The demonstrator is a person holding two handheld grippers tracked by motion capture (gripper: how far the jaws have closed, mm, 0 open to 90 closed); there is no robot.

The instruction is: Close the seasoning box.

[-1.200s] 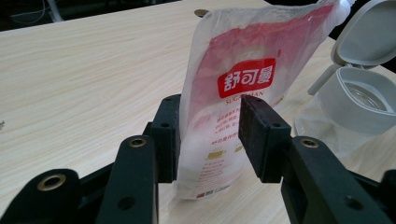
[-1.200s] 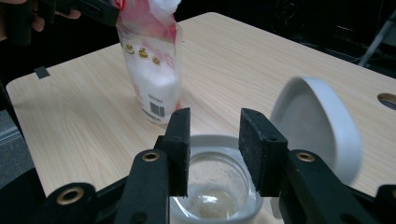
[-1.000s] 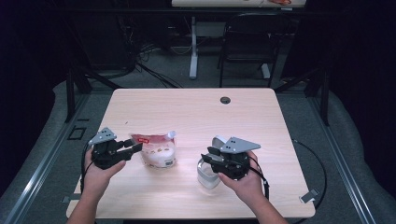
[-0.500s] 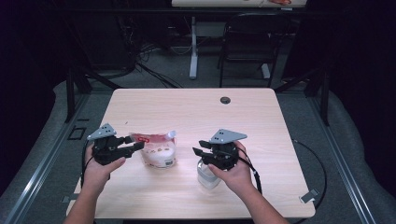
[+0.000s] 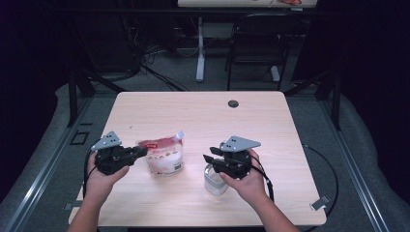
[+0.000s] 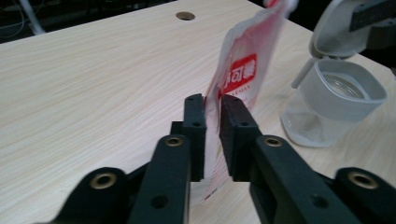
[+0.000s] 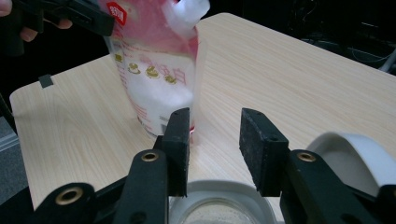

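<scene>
Left gripper view: my left tongs [image 6: 212,135] have just closed, clenched on the red-and-white plastic pouch's [image 6: 243,74] edge; my right tongs [image 7: 215,149] hang released above the clear lidded plastic jar [image 6: 334,102] on the table [image 5: 193,116].

Glossy plastic pouch [image 6: 243,70], frosted plastic jar [image 6: 334,105], matt pale wood-grain table [image 5: 193,116].

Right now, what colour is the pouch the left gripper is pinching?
Red on top and clear-white below, on the pouch; the right gripper view shows it best.
</scene>
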